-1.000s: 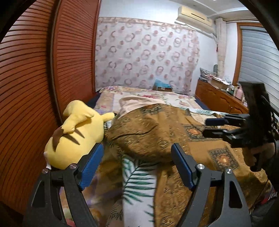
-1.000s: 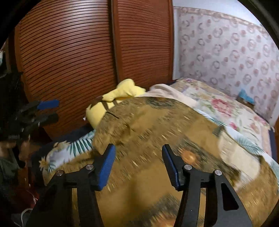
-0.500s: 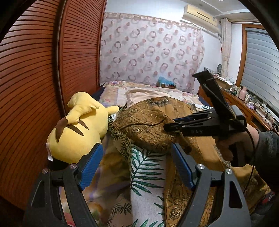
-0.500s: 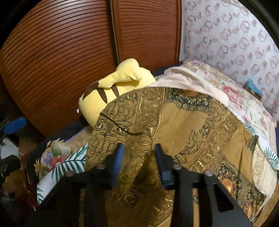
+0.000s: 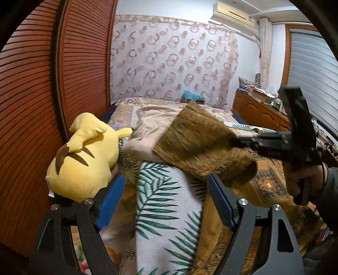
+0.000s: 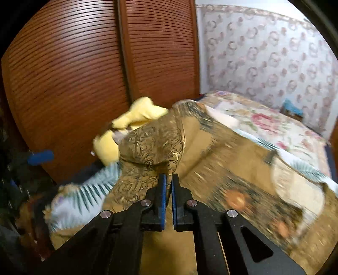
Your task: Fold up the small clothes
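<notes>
1. Hard to read: the brown-gold patterned garment (image 6: 152, 148) is streaked with blur in both views. Its far edge and full outline cannot be made out, nor what kind of clothing it is.
2. Right gripper (image 6: 168, 182): blue pads have just been closing and now sit pressed together, pinching a fold of the garment. In the left wrist view this gripper (image 5: 234, 141) shows as a dark bar, tip buried in the lifted cloth (image 5: 196, 139). The hand (image 5: 306, 179) holding it is cut by the frame edge, dark sleeve only.
3. Left gripper (image 5: 163, 201): jaws spread wide, nothing between the pads, poised over the leaf-print bedding (image 5: 166, 203) just beside the garment's near hem.
4. Garment lies on the bed, one end raised off it, just right of the yellow plush toy (image 5: 84, 160).
5. Textures: garment shows ornate scroll and medallion print, limp, draping. A beige cloth (image 5: 147, 127) lies behind it, touching the plush. Plush is soft, rounded, with brown stripes.
6. Surface: bed with floral cover (image 6: 264, 120) beyond the garment.
7. Room: slatted wooden wardrobe doors (image 5: 42, 84) behind the plush; ring-patterned curtain (image 5: 173, 61) at the bed's far end; air conditioner (image 5: 232, 14) above it; wooden dresser (image 5: 259, 112) to the right, cluttered, items unreadable.
</notes>
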Demonstrator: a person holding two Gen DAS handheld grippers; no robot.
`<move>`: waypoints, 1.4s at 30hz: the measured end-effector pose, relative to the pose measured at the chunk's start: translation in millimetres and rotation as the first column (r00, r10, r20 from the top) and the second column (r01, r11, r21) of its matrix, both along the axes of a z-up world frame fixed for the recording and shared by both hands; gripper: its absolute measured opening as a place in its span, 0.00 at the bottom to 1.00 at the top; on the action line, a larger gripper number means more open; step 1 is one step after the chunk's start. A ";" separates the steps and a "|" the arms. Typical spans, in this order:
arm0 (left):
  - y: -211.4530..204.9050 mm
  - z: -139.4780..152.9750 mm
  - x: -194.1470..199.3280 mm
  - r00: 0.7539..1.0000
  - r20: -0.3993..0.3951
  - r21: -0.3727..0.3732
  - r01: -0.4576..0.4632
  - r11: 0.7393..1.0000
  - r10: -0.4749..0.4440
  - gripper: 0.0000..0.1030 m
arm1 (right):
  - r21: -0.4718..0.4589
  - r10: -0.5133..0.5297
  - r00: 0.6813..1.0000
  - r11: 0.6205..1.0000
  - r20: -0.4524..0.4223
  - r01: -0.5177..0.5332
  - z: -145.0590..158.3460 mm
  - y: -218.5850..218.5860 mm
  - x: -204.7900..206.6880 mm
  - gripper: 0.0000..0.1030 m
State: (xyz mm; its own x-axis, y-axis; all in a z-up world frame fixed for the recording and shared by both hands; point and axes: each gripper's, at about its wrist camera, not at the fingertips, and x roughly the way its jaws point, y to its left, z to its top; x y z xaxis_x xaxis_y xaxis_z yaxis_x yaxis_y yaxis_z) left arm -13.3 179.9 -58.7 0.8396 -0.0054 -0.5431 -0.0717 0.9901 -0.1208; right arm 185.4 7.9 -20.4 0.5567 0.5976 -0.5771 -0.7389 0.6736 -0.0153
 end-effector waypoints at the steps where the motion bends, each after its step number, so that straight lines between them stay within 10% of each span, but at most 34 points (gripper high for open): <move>1: -3.4 0.6 1.3 1.000 0.001 0.001 0.005 1.000 -0.005 0.78 | -0.018 -0.013 1.000 1.000 -0.004 0.013 -5.6 -5.4 -1.4 0.04; 4: -11.4 2.2 5.0 1.000 0.005 0.004 0.020 1.000 -0.020 0.78 | -0.065 -0.057 0.998 0.996 -0.002 0.057 -21.4 -16.4 -3.3 0.04; 10: -18.6 3.8 2.9 0.999 0.005 0.009 0.033 0.999 -0.033 0.78 | -0.028 -0.073 0.997 0.997 -0.014 0.072 -18.3 -17.5 -4.7 0.43; 15: -19.1 3.3 2.3 1.000 0.004 0.008 0.028 1.000 -0.028 0.78 | -0.009 0.039 0.998 0.999 -0.044 -0.040 -21.6 8.6 -12.8 0.46; 29: -0.6 -3.8 -5.5 1.000 -0.016 -0.003 -0.005 1.000 0.005 0.78 | -0.155 0.172 0.976 0.969 -0.136 -0.192 -75.6 102.9 -9.0 0.44; 34: -0.7 -5.4 -4.7 1.000 -0.017 -0.003 0.001 1.000 -0.001 0.78 | -0.139 0.174 0.978 0.972 -0.112 -0.189 -73.8 92.1 -5.0 0.07; 42: -11.5 -8.5 0.6 1.000 -0.022 0.001 0.019 1.000 -0.019 0.78 | 0.005 0.047 0.998 0.999 -0.033 -0.047 -41.1 28.9 -18.9 0.05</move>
State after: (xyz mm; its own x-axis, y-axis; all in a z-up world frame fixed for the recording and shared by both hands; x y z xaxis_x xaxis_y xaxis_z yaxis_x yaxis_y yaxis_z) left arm -12.7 168.3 -67.1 0.8273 -0.0207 -0.5613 -0.0554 0.9914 -0.1182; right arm 166.5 36.8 -61.6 0.5082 0.6251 -0.5924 -0.7699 0.6381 0.0127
